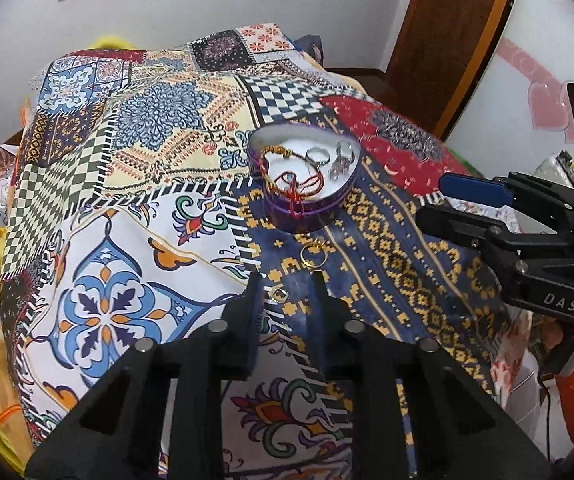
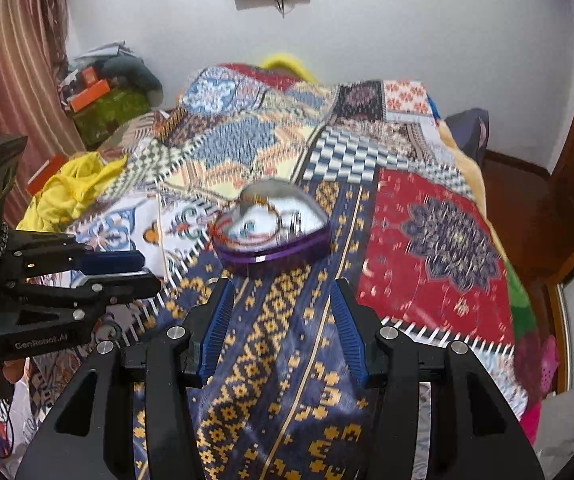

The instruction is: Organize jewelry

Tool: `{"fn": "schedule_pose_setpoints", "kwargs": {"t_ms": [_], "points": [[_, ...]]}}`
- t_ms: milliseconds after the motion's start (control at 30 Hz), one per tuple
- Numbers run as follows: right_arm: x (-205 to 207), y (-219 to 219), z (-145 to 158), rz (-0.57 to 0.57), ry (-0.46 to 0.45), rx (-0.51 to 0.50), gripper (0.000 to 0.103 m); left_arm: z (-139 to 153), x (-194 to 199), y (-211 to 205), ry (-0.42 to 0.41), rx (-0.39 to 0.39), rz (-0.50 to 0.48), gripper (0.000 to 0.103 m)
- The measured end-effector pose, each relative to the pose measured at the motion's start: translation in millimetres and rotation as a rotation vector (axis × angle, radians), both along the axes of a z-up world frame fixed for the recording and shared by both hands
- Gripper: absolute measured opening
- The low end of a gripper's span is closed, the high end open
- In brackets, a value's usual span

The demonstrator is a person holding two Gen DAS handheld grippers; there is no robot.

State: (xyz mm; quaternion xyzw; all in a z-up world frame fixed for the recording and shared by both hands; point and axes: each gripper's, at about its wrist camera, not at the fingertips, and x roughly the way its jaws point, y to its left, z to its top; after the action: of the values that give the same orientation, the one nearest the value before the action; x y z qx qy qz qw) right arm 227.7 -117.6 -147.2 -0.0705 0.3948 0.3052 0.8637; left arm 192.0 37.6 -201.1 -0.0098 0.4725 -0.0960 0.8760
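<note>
A purple heart-shaped tin (image 1: pixel 307 184) sits open on the patterned bedspread (image 1: pixel 127 208). It holds a red and gold thread bracelet (image 1: pixel 299 180), a silver ring (image 1: pixel 319 156) and a silver clasp piece (image 1: pixel 343 160). A gold ring (image 1: pixel 313 257) lies on the cloth just in front of the tin, and a smaller gold piece (image 1: pixel 279 294) lies nearer. My left gripper (image 1: pixel 287 280) is open and empty, its fingertips on either side of the small gold piece. My right gripper (image 2: pixel 285 284) is open and empty, just in front of the tin (image 2: pixel 273 236), which is blurred.
The right gripper shows at the right edge of the left wrist view (image 1: pixel 507 216), and the left gripper at the left of the right wrist view (image 2: pixel 87 276). Yellow cloth (image 2: pixel 71 188) lies on the bed's left side. A wooden door (image 1: pixel 447 40) stands at the far right.
</note>
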Motion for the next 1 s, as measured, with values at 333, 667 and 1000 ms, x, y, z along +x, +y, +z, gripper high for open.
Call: {"fn": "schedule_pose_setpoints", "kwargs": {"t_ms": [333,667,1000], "points": [[-2,5,-23,0.025,0.062,-0.011,0.047,-27,8,-2,0.043,0.001,-0.025,0.019],[2,18,-33,0.05,0.091,0.001,0.047,-28,10,2,0.045,-0.022,0.019,0.01],[8,56,-40,0.149,0.079,-0.067,0.047,-7,-3,25,-0.035,-0.018,0.079,0.01]]}}
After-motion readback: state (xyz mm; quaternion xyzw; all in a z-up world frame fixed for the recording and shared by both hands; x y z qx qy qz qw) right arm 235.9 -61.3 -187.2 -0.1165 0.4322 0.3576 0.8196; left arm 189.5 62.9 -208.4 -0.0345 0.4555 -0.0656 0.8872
